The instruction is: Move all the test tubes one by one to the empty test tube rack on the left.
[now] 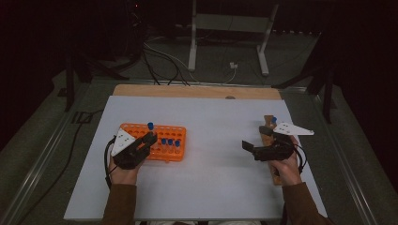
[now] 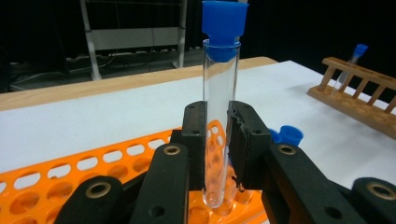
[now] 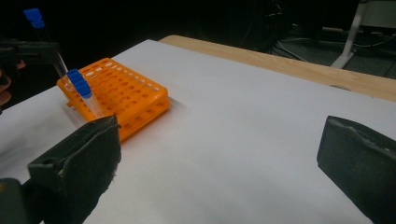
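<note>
Mid-transfer at the bench (image 1: 211,187): one blue-capped test tube (image 2: 219,116) clamped upright between the fingers (image 2: 247,140) of the left gripper (image 1: 141,146), held over the near-left part of the orange rack (image 1: 176,154). Long axis near vertical, blue cap up, rounded glass base down and just above the rack's holes; seated or not, hard to tell. Three more capped tubes (image 1: 170,142) standing in the orange rack, one further tube (image 1: 273,121) in the wooden rack (image 1: 268,136) at the right side. Right gripper (image 3: 219,154) idle beside that wooden rack, fingers spread wide with nothing between them, aimed across the white surface toward the orange rack. Judged roughly midway: several tubes placed, one in hand, at least one left.
</note>
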`<state>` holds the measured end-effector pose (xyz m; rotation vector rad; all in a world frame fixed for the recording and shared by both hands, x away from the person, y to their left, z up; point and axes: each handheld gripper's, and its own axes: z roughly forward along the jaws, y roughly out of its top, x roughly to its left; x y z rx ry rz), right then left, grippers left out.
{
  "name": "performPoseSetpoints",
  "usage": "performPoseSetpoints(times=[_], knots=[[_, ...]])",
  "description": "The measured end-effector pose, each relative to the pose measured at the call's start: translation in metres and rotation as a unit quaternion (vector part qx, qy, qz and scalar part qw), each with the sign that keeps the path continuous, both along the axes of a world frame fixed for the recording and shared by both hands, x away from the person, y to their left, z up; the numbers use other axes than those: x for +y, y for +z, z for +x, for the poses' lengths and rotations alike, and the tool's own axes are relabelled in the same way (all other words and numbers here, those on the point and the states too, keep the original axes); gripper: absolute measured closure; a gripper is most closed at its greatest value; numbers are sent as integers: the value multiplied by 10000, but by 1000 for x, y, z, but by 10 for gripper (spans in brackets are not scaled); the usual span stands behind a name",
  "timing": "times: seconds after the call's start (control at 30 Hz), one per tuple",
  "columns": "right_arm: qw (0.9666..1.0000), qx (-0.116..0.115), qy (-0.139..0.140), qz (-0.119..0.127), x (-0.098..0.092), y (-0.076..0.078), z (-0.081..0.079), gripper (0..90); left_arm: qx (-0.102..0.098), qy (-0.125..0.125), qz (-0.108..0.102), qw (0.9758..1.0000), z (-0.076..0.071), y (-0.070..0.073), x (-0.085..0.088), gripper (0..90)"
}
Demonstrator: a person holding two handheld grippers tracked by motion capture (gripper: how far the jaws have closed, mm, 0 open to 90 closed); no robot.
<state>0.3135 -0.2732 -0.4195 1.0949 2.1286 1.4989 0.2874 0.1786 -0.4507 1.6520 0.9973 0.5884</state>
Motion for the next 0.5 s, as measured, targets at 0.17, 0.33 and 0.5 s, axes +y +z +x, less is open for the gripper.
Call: performPoseSetpoints(times=[0.17,0.33,0.5], knots=[[10000,-2,10,8,0,0,0,0,65,39,69,9999,3,-6,0,778],[10000,-2,13,18,0,0,0,0,132,91,153,9998,5,-12,1,778],[10000,-7,30,28,1,0,-1,0,240,140,221,9994,8,-19,1,778]])
